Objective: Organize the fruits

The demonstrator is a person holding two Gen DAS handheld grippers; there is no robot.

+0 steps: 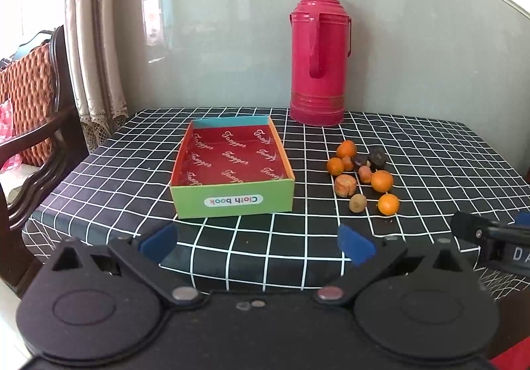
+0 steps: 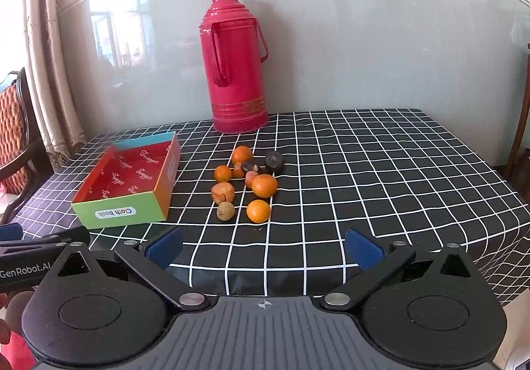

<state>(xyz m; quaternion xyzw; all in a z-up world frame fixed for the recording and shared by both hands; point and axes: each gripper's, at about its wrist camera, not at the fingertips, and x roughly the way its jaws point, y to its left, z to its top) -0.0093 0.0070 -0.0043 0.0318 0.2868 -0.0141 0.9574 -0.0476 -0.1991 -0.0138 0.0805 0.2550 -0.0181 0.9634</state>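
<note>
While both of my tools hang short of the near edge, I see the bench (image 2: pixel 397 171) under its black checked cloth filling the view. At its far side, about twelve o'clock from the box, a tall red thermos (image 1: pixel 319 58) stands upright against the wall. Next in size is the open cardboard box (image 1: pixel 233 201), red-lined and holding nothing, green end toward me. At three o'clock from the box, apart from it, lies the fruit pile (image 2: pixel 246 184): several oranges, a shrivelled brown piece, two dark ones at the back, and a single orange (image 2: pixel 258 211) nearest me at six o'clock. My left gripper (image 1: pixel 256 245) has its fingers spread wide on nothing. My right gripper (image 2: pixel 265 250) is likewise spread and carries nothing.
</note>
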